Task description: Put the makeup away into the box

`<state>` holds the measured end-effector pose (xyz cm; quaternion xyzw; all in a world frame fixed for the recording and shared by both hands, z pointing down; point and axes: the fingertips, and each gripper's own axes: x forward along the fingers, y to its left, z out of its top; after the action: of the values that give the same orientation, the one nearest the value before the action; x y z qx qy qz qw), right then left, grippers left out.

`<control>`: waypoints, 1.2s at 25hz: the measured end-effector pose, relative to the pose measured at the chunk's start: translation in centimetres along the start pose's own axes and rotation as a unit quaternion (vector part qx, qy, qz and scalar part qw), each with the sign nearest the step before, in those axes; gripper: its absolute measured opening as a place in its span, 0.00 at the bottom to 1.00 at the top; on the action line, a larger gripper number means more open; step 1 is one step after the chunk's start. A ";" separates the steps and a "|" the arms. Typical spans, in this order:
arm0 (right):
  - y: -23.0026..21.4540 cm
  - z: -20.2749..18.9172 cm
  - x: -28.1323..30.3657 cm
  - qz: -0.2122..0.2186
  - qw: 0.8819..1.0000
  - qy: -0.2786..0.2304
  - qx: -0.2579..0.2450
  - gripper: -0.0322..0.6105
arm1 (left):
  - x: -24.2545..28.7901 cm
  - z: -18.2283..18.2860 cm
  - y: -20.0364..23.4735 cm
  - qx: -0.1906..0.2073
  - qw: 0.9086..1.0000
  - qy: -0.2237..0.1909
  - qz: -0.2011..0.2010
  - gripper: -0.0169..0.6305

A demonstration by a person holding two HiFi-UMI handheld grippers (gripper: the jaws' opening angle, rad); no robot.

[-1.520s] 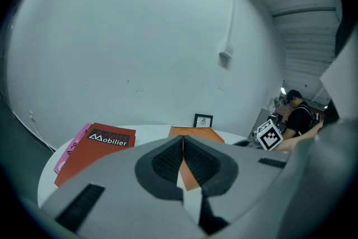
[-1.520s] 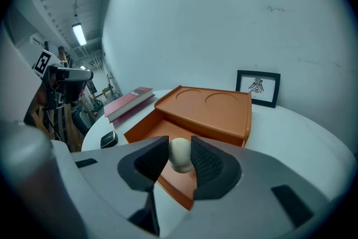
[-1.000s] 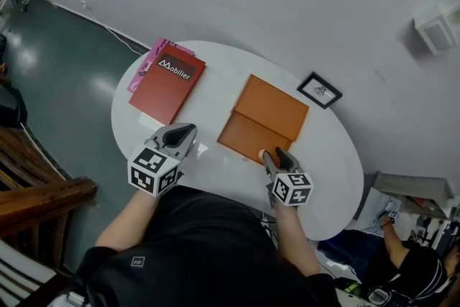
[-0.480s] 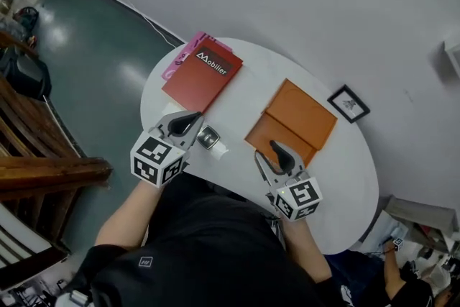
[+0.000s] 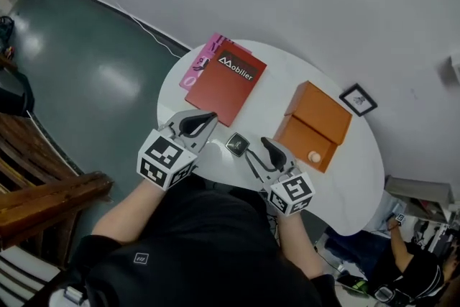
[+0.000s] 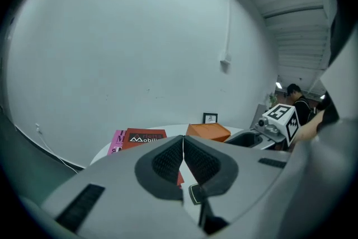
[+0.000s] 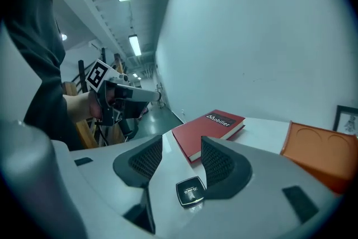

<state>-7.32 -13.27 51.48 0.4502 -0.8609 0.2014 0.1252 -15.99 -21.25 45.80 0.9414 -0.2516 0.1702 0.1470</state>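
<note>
A small black square compact (image 5: 237,144) lies on the white table (image 5: 280,79) between my two grippers. My right gripper (image 5: 260,149) hovers just right of it, jaws opening, nothing pressed between them. In the right gripper view the compact (image 7: 190,191) shows low between the pads of the right gripper (image 7: 180,148). The orange box (image 5: 314,124) stands open to the right, with a small round peach item (image 5: 314,156) in its lower part. My left gripper (image 5: 198,124) is shut and empty, left of the compact. The left gripper (image 6: 183,145) shows its pads pressed together.
A red book (image 5: 228,79) lies on a pink magazine (image 5: 195,65) at the table's far left. A small framed picture (image 5: 357,99) stands behind the box. The table's near edge runs right under both grippers. A second person (image 5: 402,262) sits at the lower right.
My right gripper has left the orange box and moved left to the compact, its jaws wider. The round peach item now lies in the box. The left gripper has shifted forward.
</note>
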 end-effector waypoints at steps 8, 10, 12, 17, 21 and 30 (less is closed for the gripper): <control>1.0 -3.3 3.4 -0.025 0.999 0.044 -0.004 0.43 | -1.7 -1.4 1.8 -0.020 0.999 0.003 -0.036 0.05; 0.5 -5.0 4.4 -0.021 0.998 0.066 -0.007 0.44 | -1.6 -1.3 1.7 -0.020 0.999 0.002 -0.041 0.05; 0.0 -6.8 5.4 -0.012 0.996 0.090 -0.016 0.44 | -1.6 -1.1 1.7 -0.022 0.999 0.002 -0.043 0.05; -1.5 -11.9 6.8 0.001 0.986 0.165 -0.039 0.46 | -1.4 -1.2 2.0 -0.012 0.999 0.016 -0.043 0.05; -1.5 -14.9 7.1 0.008 0.976 0.207 -0.059 0.48 | -1.7 -1.5 2.0 -0.017 0.999 0.023 -0.038 0.05; -1.7 -16.4 8.4 0.005 0.965 0.243 -0.102 0.49 | -2.7 -1.8 2.4 -0.019 0.999 0.028 -0.029 0.05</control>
<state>-10.07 -12.72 69.79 0.3686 -0.8226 0.2167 0.3748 -19.87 -21.51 46.81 0.9403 -0.2228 0.1868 0.1770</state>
